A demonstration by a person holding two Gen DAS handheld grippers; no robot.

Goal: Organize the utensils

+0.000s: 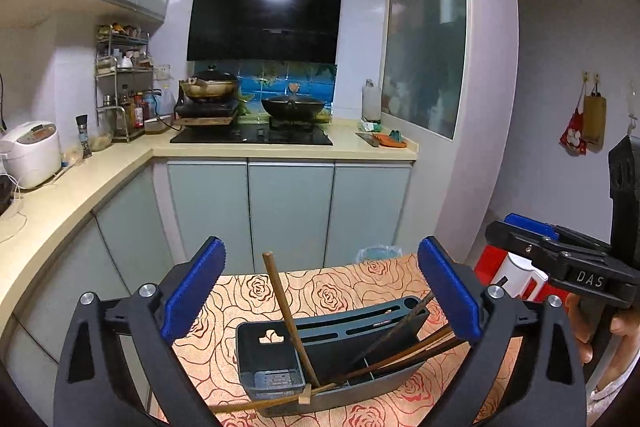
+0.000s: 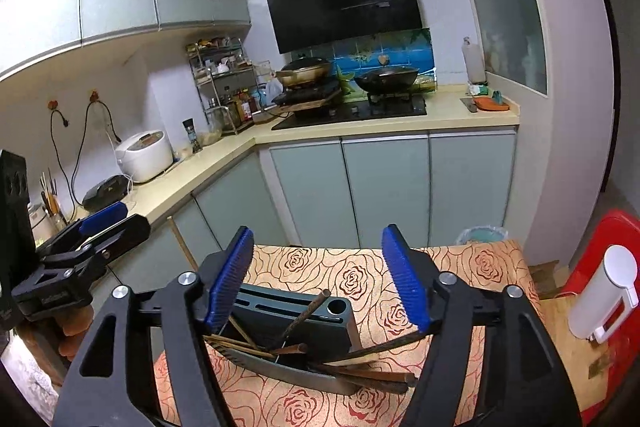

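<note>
Rose cloth [image 1: 360, 287]; holder [image 1: 340, 351] base, utensil ends hidden behind tools.

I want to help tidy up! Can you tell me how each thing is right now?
left gripper: open, holding nothing.
right gripper: open, holding nothing.
utensil holder: upright on the rose-patterned tablecloth.
chopsticks: in the holder, leaning, some sticking out sideways.
wok: on the stove, lid on.
</note>
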